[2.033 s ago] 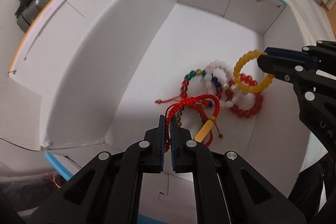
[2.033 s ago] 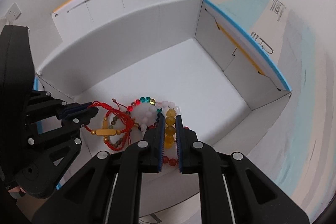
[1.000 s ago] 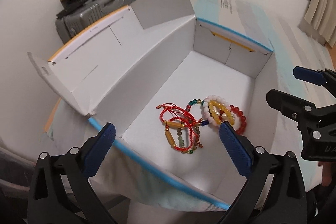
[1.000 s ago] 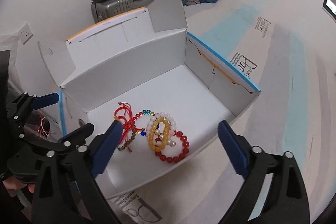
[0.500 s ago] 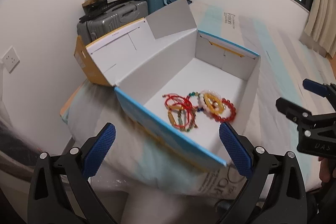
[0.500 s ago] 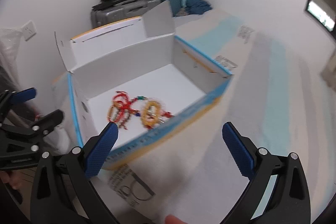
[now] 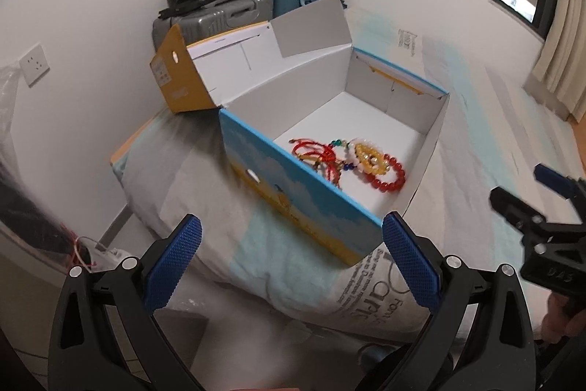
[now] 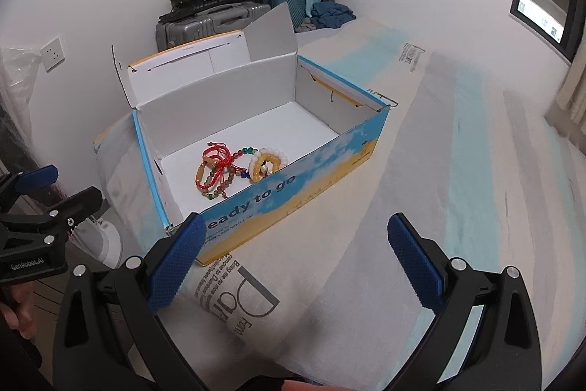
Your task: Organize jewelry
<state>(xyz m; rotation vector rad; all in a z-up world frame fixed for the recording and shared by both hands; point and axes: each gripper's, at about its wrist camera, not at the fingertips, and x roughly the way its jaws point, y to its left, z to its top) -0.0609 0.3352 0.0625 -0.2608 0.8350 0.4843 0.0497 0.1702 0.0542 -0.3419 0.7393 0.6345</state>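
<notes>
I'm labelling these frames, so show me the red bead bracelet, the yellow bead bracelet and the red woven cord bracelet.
red bead bracelet (image 7: pixel 392 179): left wrist view, on its right-hand beads.
yellow bead bracelet (image 8: pixel 260 167): right wrist view, on its left arc.
red woven cord bracelet (image 8: pixel 219 161): right wrist view, on the knotted cords.

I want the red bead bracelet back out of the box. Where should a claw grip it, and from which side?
Grip the red bead bracelet on its free outer arc nearest the box wall, coming straight down from above: it lies flat, walls block any side approach, and its other side sits under the yellow bracelet.
</notes>
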